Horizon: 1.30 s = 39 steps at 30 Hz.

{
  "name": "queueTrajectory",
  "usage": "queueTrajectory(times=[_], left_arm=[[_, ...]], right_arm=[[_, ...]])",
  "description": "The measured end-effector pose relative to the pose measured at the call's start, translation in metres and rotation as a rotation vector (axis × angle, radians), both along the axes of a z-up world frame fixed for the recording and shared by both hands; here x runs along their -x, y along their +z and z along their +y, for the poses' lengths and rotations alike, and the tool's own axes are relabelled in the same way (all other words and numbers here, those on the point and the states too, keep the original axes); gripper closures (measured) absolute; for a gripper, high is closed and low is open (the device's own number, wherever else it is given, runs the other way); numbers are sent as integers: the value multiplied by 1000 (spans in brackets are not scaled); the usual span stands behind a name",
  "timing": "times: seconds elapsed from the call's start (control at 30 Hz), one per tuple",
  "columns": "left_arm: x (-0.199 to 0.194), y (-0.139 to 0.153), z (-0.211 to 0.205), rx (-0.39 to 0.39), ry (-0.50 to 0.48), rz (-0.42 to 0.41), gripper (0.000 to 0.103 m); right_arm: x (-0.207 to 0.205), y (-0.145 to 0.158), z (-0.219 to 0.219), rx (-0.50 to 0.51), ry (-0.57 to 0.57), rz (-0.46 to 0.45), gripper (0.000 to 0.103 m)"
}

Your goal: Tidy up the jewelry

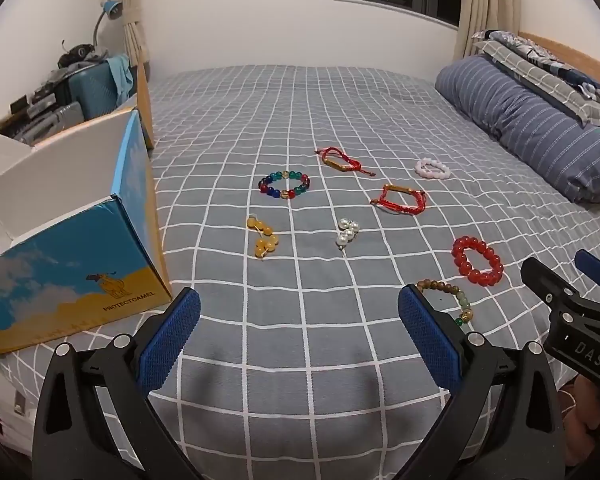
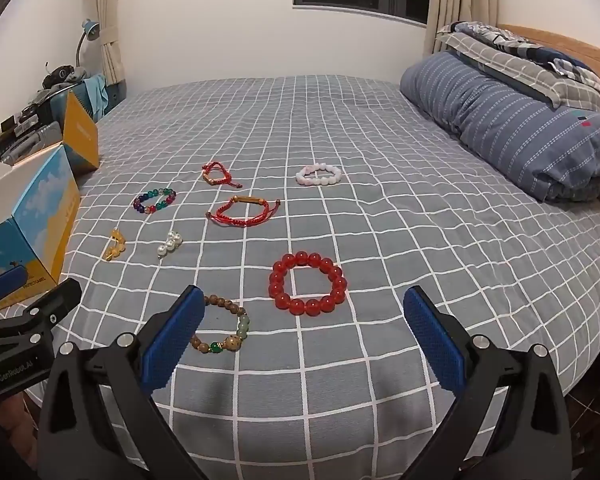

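Note:
Several bracelets lie on the grey checked bed. A red bead bracelet (image 2: 307, 284) and a brown wooden bead bracelet (image 2: 225, 330) lie nearest my open, empty right gripper (image 2: 302, 332). Farther off lie two red cord bracelets (image 2: 244, 211), a multicoloured bead bracelet (image 1: 285, 185), a pale pink bracelet (image 2: 319, 174), a yellow bead strand (image 1: 263, 241) and a pearl strand (image 1: 348, 232). My left gripper (image 1: 298, 330) is open and empty above the near bed edge. An open blue and yellow box (image 1: 68, 264) stands at the left.
A rolled blue striped duvet (image 2: 512, 124) and pillows lie at the right by the wooden headboard. A cluttered desk with a blue lamp (image 1: 110, 6) stands beyond the box. The right gripper also shows in the left wrist view (image 1: 572, 300).

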State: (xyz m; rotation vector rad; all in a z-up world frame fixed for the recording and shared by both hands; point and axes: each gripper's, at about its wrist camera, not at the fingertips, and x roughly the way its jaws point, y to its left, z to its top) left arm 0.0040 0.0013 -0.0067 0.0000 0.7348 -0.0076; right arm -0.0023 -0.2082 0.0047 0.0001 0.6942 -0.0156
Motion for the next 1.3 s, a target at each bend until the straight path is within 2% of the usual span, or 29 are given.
queueTrajectory(times=[1.3], left_arm=[[2,5,0,4,-10,3,6]], right_arm=[[-2,2,-1,-2,-13,4,7]])
